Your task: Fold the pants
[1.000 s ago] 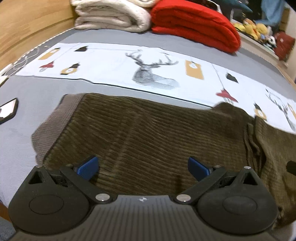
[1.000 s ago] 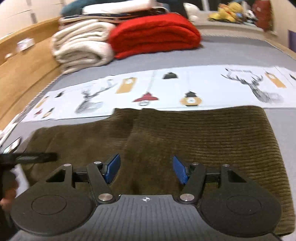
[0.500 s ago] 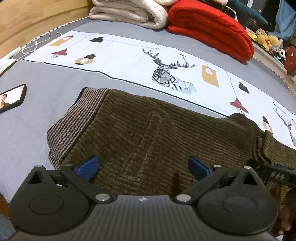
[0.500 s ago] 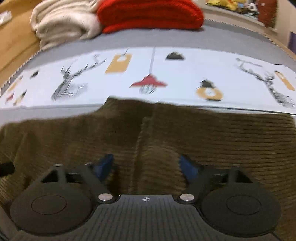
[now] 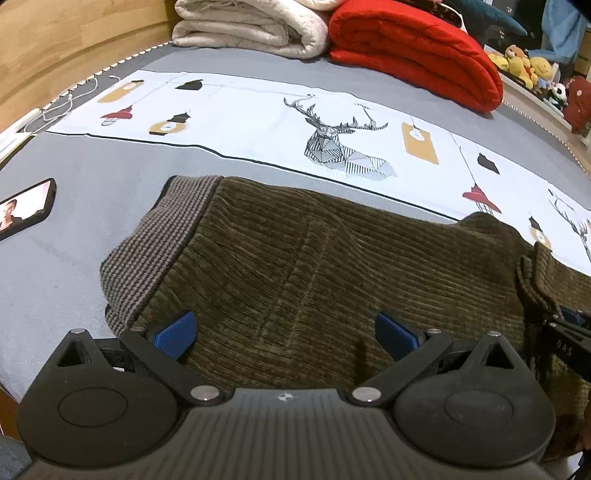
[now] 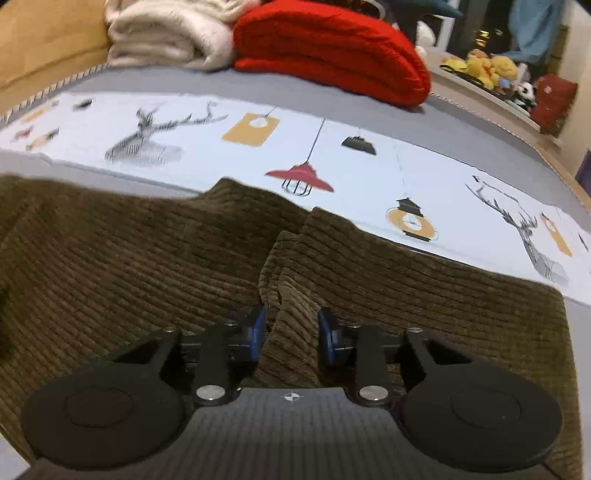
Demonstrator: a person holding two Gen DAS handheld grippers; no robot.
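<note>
Brown corduroy pants [image 5: 295, 266] lie across the grey bed, with the striped waistband [image 5: 155, 251] at the left. My left gripper [image 5: 284, 336] is open and empty, low over the pants near the waistband end. My right gripper [image 6: 291, 328] has its jaws closed in on a raised ridge of the pants' fabric [image 6: 291, 295] where a folded edge meets the lower layer. The right gripper's body [image 5: 569, 343] shows at the right edge of the left wrist view.
A phone [image 5: 26, 208] lies on the bed to the left. A white folded blanket [image 5: 251, 26] and a red one [image 5: 417, 48] are stacked at the back. A white printed sheet band [image 5: 258, 122] runs behind the pants. Plush toys [image 5: 524, 62] sit far right.
My right gripper has dropped toward the pants and narrowed its jaws around a fabric ridge. My left gripper stays open; its view has shifted, showing more of the waistband.
</note>
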